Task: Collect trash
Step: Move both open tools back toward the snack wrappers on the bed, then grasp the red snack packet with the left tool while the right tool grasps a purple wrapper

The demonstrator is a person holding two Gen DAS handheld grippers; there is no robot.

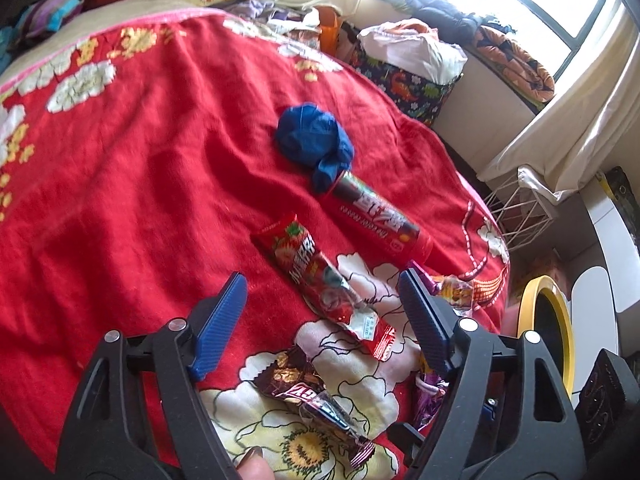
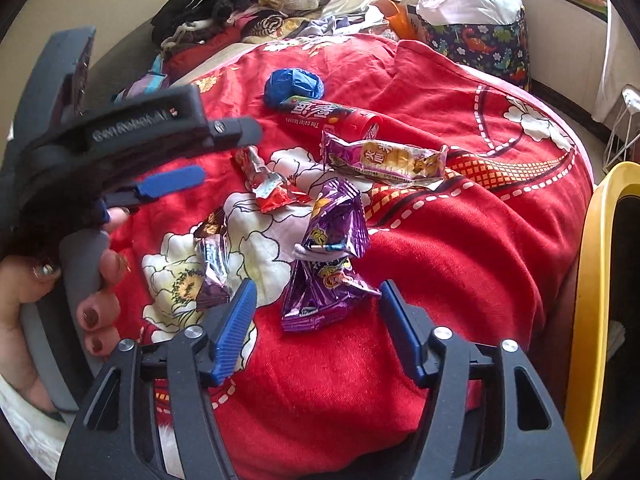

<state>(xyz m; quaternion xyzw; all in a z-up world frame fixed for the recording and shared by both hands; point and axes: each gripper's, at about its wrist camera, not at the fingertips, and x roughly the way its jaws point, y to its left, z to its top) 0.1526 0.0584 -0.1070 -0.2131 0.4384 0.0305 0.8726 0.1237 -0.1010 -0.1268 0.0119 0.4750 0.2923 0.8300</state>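
Observation:
Snack wrappers lie on a red flowered blanket (image 1: 140, 180). My left gripper (image 1: 322, 280) is open and hangs over a red strawberry wrapper (image 1: 316, 264), which lies between its blue fingers without touching the pads. My right gripper (image 2: 318, 286) is open around a crumpled purple wrapper (image 2: 332, 264); its pads stand apart from it. A brown chocolate wrapper (image 1: 312, 400) lies nearer, and a purple-yellow biscuit wrapper (image 2: 388, 160) farther back. Beyond are a red tube (image 1: 380, 220) and a blue crumpled bag (image 1: 312, 140). The right wrist view shows the left gripper's blue finger (image 2: 172, 182) at the left.
A yellow-rimmed bin (image 2: 596, 280) stands off the bed's right edge. A dinosaur-print basket (image 2: 488, 44) with white cloth and piles of clothes (image 2: 240, 8) sit at the bed's far end. A white wire rack (image 1: 520, 208) stands on the floor by the curtain.

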